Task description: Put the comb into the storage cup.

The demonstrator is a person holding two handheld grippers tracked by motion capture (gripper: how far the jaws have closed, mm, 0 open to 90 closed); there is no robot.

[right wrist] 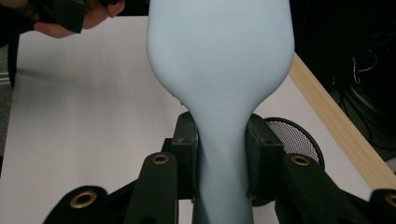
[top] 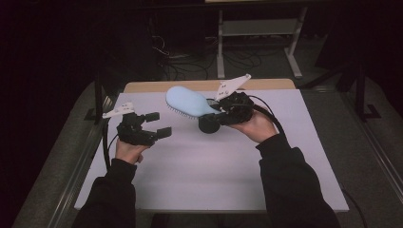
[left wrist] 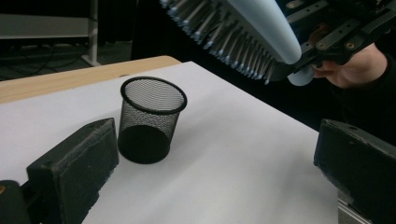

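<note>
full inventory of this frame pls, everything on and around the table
hairbrush: 1, light blue, in the air above the table's far part, handle clamped in the right gripper, bristles down
mesh cup: 1, black, upright on the table, empty as far as visible
table: 1, white top with a wooden far edge
shelf frame: 1, pale grey, on the floor behind the table
cables: several, dark, on the floor behind
left gripper: 1, black, open, empty, above the table's left
right gripper: 1, black, shut on the brush handle
</note>
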